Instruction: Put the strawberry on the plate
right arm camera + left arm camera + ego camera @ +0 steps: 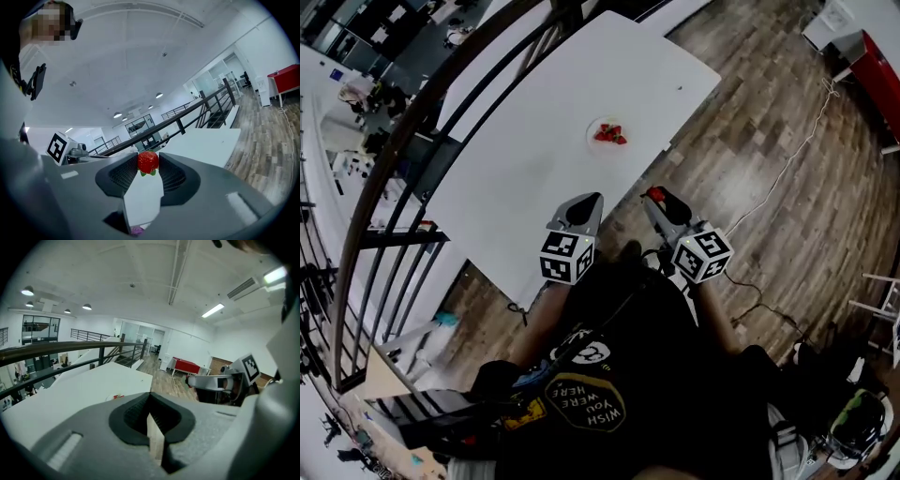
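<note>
The broad white tabletop (pixel 534 141) lies open ahead of the left tongs (pixel 593 200) and the right tongs (pixel 654 196). Only a small white plate (pixel 592 129) with red strawberries (pixel 608 134) stands on it, well ahead. A dark metal railing (pixel 411 117) runs beyond the table to the left. To the right, a thin pale cable (pixel 787 159) crosses the brown plank floor (pixel 769 103).

At the lower centre of the head view, the person's black shirt (pixel 675 375) carries a rounded, yellow-edged print (pixel 586 401) reading "WISH YOU WERE HERE", seen upside down. Just above, the left cube (pixel 567 256) and right cube (pixel 702 253) bear black-and-white square code markers
</note>
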`<control>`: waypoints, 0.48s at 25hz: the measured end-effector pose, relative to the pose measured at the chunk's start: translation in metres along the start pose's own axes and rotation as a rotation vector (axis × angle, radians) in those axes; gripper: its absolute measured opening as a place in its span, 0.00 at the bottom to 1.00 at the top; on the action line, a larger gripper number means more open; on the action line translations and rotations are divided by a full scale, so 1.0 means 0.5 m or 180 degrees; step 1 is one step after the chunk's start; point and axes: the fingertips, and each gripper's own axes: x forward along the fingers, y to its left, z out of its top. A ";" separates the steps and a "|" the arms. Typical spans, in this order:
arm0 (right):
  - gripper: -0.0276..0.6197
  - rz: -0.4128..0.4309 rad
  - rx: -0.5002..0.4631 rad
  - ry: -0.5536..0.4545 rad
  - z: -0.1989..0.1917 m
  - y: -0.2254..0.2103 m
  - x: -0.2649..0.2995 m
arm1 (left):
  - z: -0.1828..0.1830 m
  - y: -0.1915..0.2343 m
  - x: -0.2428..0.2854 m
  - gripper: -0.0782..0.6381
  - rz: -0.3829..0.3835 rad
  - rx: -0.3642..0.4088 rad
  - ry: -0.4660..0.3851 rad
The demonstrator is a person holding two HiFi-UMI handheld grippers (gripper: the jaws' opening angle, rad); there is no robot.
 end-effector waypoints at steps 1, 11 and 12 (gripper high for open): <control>0.27 0.0031 -0.0001 0.0003 0.002 -0.009 0.000 | 0.000 -0.001 0.002 0.11 0.0046 -0.0012 -0.0003; 0.27 0.0002 0.0144 0.0064 -0.006 -0.087 0.018 | -0.014 0.002 0.055 0.11 0.0119 -0.0113 0.0100; 0.27 -0.0017 0.0145 0.0080 -0.004 -0.095 0.023 | -0.010 0.006 0.066 0.11 0.0106 -0.0121 0.0103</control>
